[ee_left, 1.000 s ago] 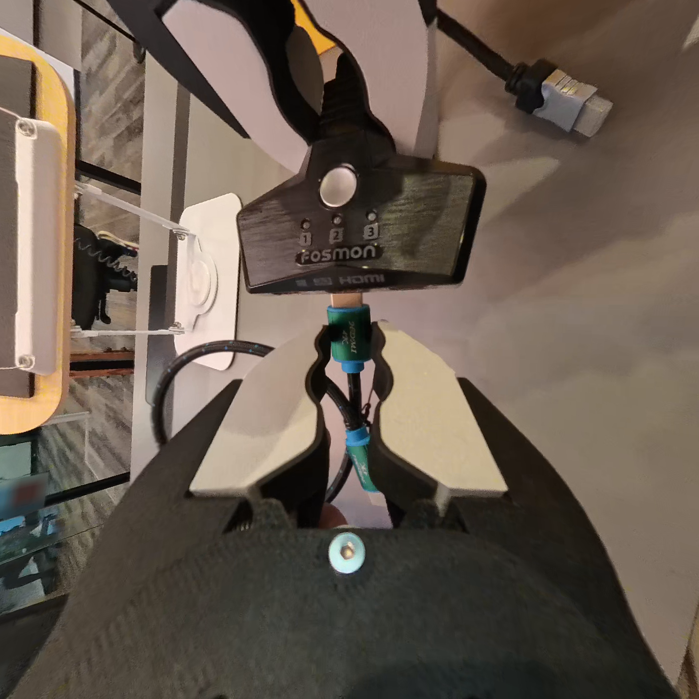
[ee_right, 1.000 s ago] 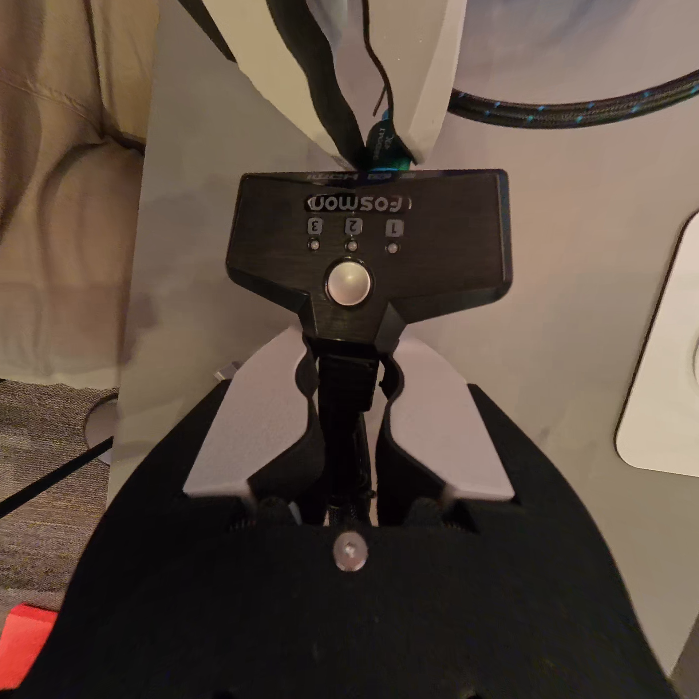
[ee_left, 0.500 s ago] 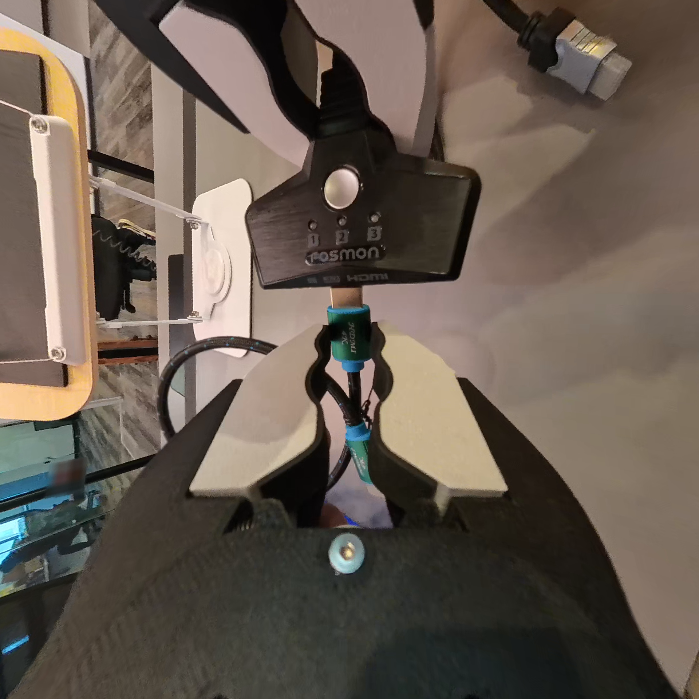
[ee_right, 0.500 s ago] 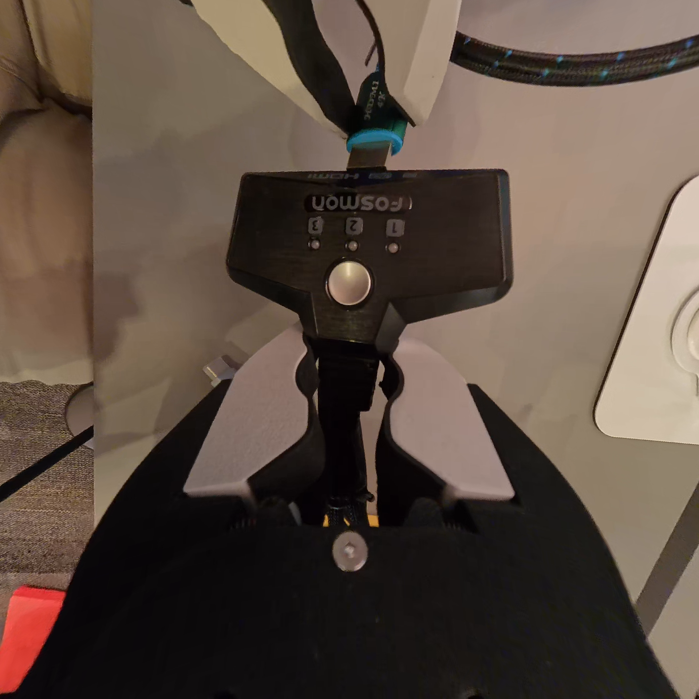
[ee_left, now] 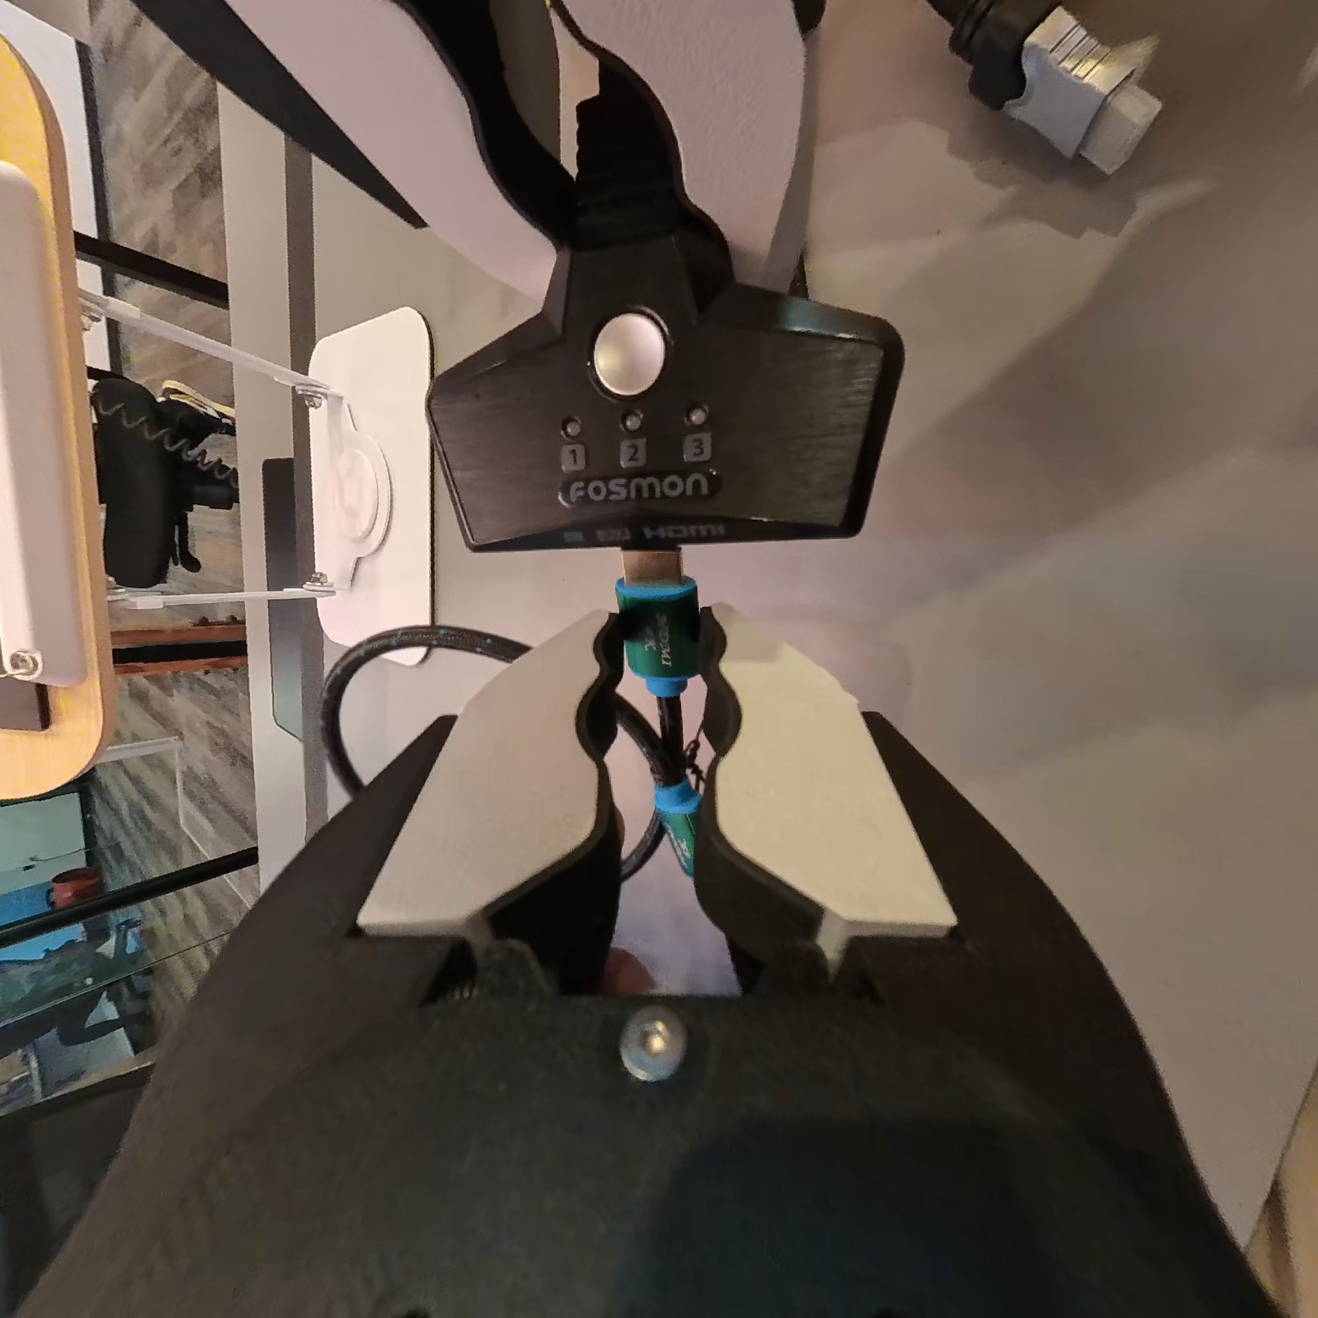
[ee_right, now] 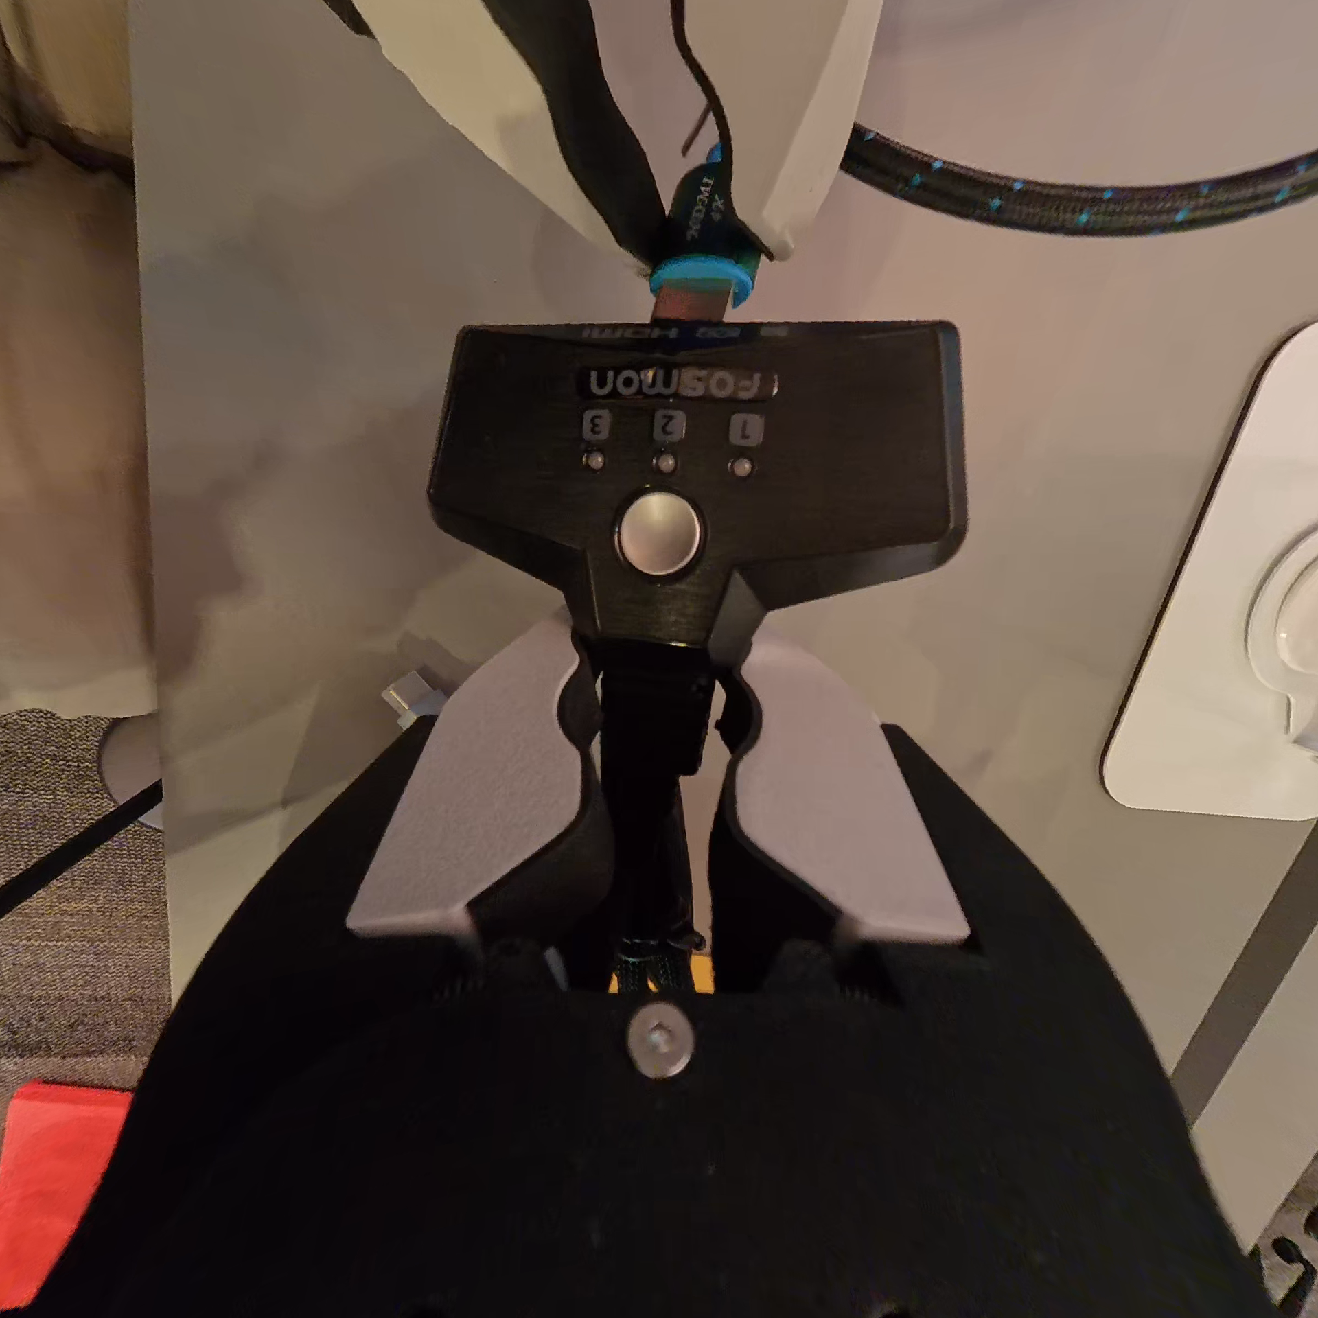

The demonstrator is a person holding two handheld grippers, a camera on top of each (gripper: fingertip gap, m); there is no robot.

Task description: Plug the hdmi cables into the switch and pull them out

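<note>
The black HDMI switch [ee_left: 749, 442] has a round silver button and three numbered lights, and is held above the white table. My right gripper [ee_right: 656, 663] is shut on the switch's black tail [ee_right: 652, 706]; it also shows at the top of the left wrist view [ee_left: 642, 214]. My left gripper [ee_left: 656, 620] is shut on a green HDMI plug [ee_left: 656, 635] with blue rings. The plug's metal tip [ee_left: 650, 565] sits in the switch's middle port, partly showing. The same plug [ee_right: 702, 214] and left gripper [ee_right: 706, 235] show in the right wrist view.
A loose silver HDMI plug [ee_left: 1063, 93] lies on the table and peeks out in the right wrist view [ee_right: 410, 695]. The braided black cable [ee_right: 1070, 192] loops across the table. A white pad [ee_right: 1212, 570] lies near the edge. A second green plug [ee_left: 677, 820] hangs between my left fingers. Left tips to right tips: about 8 cm.
The green plug has backed a little out of the switch, so its metal tip now shows. Both grippers kept their grip and drifted together over the table.
</note>
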